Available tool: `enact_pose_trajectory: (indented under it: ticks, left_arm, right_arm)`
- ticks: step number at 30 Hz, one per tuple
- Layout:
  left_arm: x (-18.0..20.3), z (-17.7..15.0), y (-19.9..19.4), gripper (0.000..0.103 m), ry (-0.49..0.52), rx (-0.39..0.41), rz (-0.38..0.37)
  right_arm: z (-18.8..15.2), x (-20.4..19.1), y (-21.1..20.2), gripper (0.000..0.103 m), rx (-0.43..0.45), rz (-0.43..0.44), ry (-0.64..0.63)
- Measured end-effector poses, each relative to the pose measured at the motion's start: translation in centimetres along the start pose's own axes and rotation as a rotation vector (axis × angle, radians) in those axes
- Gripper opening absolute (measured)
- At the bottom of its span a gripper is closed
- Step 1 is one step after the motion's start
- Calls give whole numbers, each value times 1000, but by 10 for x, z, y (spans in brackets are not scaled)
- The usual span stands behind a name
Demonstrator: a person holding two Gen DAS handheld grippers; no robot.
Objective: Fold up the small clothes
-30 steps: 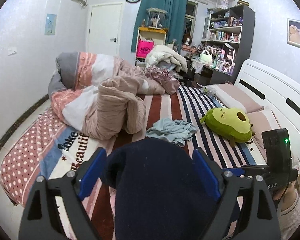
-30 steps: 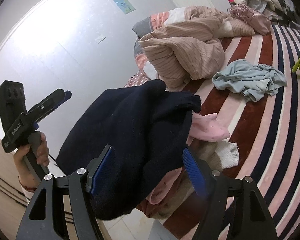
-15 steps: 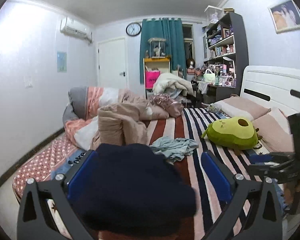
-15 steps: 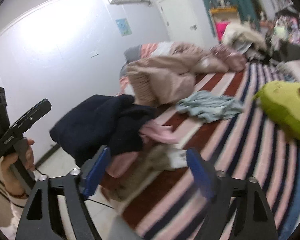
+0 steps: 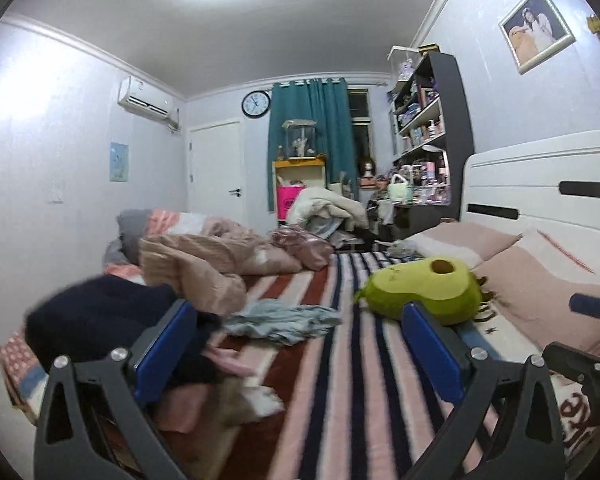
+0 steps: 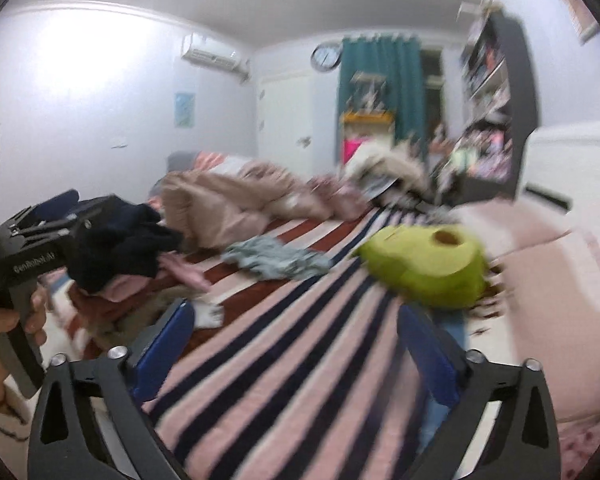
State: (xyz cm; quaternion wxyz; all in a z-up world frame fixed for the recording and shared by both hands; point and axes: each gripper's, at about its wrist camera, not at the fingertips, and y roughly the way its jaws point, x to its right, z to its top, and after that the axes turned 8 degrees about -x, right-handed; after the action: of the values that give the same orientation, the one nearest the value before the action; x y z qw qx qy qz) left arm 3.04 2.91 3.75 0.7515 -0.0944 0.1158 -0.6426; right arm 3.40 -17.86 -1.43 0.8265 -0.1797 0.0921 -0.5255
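A green avocado plush toy [image 5: 422, 290] lies on the striped bed [image 5: 360, 380], near the pink pillows [image 5: 540, 280] at the right. A pink rumpled blanket [image 5: 204, 256] is at the far left. On the far wall hang a round clock [image 5: 256, 103] and a teal curtain [image 5: 312, 136]; a dark bookshelf [image 5: 436, 140] stands at the right.

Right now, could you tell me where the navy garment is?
In the left wrist view the navy garment sits at the left, atop the pile of clothes on the striped bed, beside the pink duvet.
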Motion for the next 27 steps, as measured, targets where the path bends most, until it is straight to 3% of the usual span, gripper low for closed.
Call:
enact_pose_trajectory:
  ticks: [4,10,27]
  left_arm:
    - [29,-8,2,102,1,-7,-54]
    - [51,-15,8,102,8,-30,-100]
    - [44,-20,8,102,9,-38,-42]
  right_arm:
    - [-9,8,-17,102,20,-61,-11]
    - [-14,15,-28,102,30,-86,-5]
    - [-16,18,-41,102,48,-87,-4]
